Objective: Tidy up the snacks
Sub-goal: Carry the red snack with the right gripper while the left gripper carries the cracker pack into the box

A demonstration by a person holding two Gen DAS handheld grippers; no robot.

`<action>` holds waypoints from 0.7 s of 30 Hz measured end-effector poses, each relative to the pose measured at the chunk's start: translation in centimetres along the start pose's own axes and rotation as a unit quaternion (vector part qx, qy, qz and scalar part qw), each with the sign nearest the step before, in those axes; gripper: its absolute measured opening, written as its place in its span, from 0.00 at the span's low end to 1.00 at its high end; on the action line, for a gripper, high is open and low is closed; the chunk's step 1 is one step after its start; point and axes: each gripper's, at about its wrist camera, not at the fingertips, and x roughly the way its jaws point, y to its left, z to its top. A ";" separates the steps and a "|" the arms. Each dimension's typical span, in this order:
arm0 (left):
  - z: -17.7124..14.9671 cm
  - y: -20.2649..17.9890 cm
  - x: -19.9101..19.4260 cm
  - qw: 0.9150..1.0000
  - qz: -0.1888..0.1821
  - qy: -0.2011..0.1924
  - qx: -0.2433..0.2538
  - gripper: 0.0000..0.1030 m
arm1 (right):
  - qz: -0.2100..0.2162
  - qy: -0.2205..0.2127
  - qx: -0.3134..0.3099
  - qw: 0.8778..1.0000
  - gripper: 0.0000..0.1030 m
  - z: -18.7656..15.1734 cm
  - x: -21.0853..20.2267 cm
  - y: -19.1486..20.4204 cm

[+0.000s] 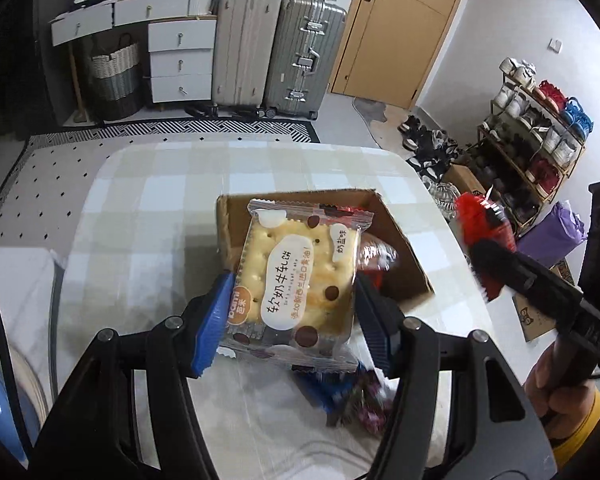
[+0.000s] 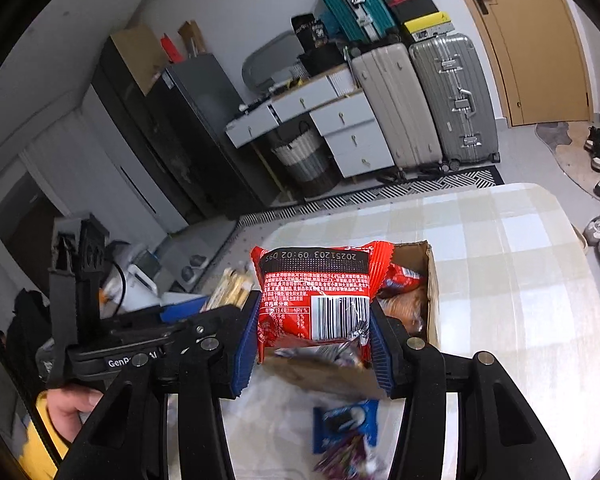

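Cracker packet (image 1: 296,276) and red snack packet (image 2: 316,292) above open cardboard box (image 1: 400,248)

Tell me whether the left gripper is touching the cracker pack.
Touching. In the left wrist view, the left gripper's blue pads clamp both sides of the cracker pack.

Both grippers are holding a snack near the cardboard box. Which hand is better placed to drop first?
Probably the left: its cracker packet already overlaps the cardboard box opening, while the right gripper holds its red packet off the box's side.

Red packet (image 2: 314,292), checked tablecloth (image 2: 512,240)
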 end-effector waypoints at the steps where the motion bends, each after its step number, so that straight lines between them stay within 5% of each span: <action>1: 0.7 -0.2 0.9 1.000 -0.002 0.002 0.002 0.56 | -0.004 0.007 -0.002 1.000 0.47 0.3 1.0 -0.2; 11: 4.4 0.0 9.9 0.999 0.006 0.031 0.015 0.56 | -0.039 0.064 -0.002 0.997 0.47 0.7 8.2 -4.1; 15: 3.8 -0.4 12.0 0.998 0.015 0.023 0.057 0.56 | -0.051 0.090 -0.036 0.994 0.47 0.5 10.1 -4.4; 21: 3.2 -0.3 15.4 0.997 0.020 0.045 0.058 0.56 | -0.072 0.108 -0.074 0.989 0.47 -0.7 11.9 -4.6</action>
